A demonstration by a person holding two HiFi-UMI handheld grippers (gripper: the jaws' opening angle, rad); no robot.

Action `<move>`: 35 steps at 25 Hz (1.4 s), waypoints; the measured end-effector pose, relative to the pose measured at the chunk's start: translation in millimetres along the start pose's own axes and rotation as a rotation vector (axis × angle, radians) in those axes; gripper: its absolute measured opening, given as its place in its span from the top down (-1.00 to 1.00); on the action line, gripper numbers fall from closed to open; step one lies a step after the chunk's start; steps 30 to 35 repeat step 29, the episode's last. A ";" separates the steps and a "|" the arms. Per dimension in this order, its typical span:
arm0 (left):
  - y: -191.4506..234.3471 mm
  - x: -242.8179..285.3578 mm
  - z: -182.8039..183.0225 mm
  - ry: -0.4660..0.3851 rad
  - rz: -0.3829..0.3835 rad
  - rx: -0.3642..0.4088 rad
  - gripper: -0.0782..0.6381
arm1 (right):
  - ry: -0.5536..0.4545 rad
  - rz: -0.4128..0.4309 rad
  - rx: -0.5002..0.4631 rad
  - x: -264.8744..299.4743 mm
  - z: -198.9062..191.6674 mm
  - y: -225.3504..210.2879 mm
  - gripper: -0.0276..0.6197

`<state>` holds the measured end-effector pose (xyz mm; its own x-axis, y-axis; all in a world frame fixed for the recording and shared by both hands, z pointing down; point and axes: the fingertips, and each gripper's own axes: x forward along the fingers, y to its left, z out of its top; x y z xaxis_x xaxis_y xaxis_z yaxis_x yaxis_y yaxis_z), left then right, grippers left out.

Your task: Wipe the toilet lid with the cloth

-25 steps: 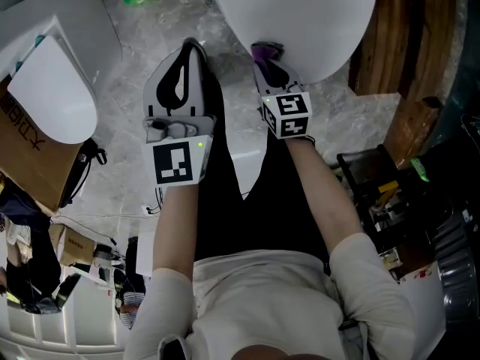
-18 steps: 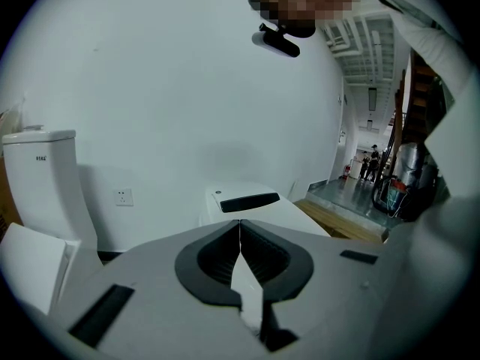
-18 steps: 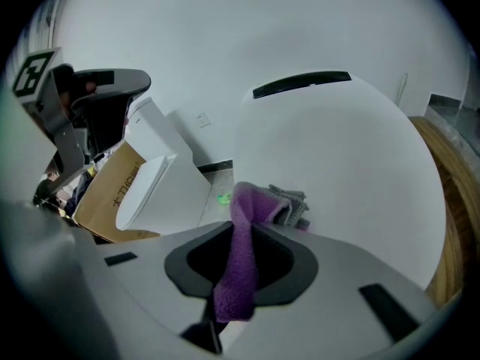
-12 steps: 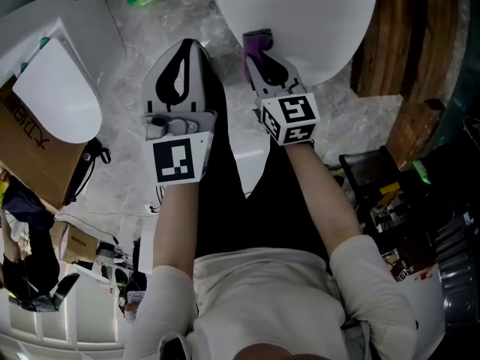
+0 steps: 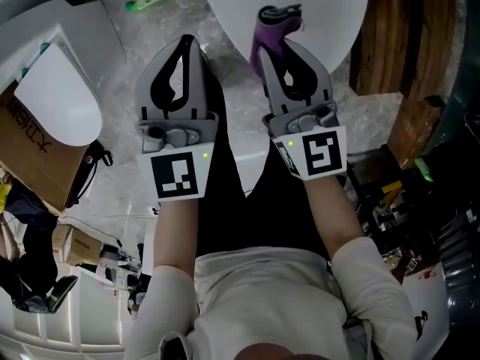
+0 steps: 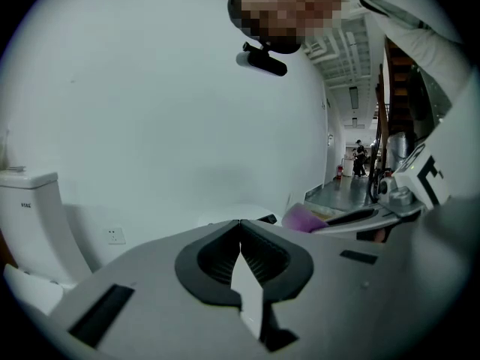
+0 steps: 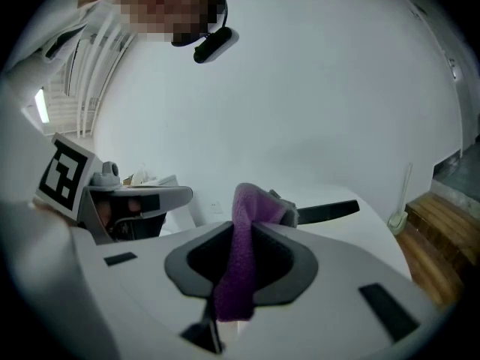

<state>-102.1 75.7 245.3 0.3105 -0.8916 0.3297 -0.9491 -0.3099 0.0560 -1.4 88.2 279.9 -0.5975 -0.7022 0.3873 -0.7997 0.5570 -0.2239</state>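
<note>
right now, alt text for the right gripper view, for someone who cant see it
The right gripper has its tongs shut on a purple cloth that pokes up past their tips. Behind lies the white toilet lid, with the left gripper at the picture's left.

Head view: even, diffuse indoor light, sharp throughout. Toilet lid (image 5: 315, 13) ahead of right tongs (image 5: 279, 40) nearly blown-out white. Both gripper views: heavy fisheye bending, black vignetted corners, bright washed-out wall (image 6: 150, 126) beyond tongs. Left tongs (image 6: 240, 222) dim, slightly soft close to lens. Cloth (image 7: 241, 253) in right tongs in focus.
</note>
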 end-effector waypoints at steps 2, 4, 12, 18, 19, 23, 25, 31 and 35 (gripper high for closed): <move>-1.5 -0.8 1.4 -0.002 -0.007 0.013 0.74 | -0.014 -0.006 -0.001 -3.3 6.2 0.3 0.67; -2.3 -1.8 1.7 -0.008 -0.011 0.019 0.74 | -0.022 -0.014 -0.003 -4.1 7.8 0.2 0.67; -1.7 -8.5 3.2 -0.009 -0.007 0.038 0.74 | -0.038 -0.025 -0.001 -5.3 13.6 4.4 0.67; -1.8 -12.7 6.3 -0.014 -0.005 0.030 0.74 | -0.043 -0.027 -0.017 -6.0 17.9 9.4 0.67; -1.8 -12.2 6.0 -0.015 -0.005 0.031 0.74 | -0.044 -0.027 -0.017 -5.5 18.2 9.7 0.67; -1.0 -10.4 3.3 -0.009 -0.004 0.029 0.74 | -0.045 -0.024 -0.022 -3.6 19.3 9.8 0.67; 0.2 -10.6 3.1 -0.011 0.000 0.022 0.74 | -0.047 -0.026 -0.022 -3.4 19.7 9.6 0.67; 1.1 -11.1 3.0 -0.014 0.005 0.009 0.74 | -0.045 -0.031 -0.026 -4.0 19.1 8.9 0.67; 1.1 -11.1 3.0 -0.014 0.005 0.009 0.74 | -0.045 -0.031 -0.026 -4.0 19.1 8.9 0.67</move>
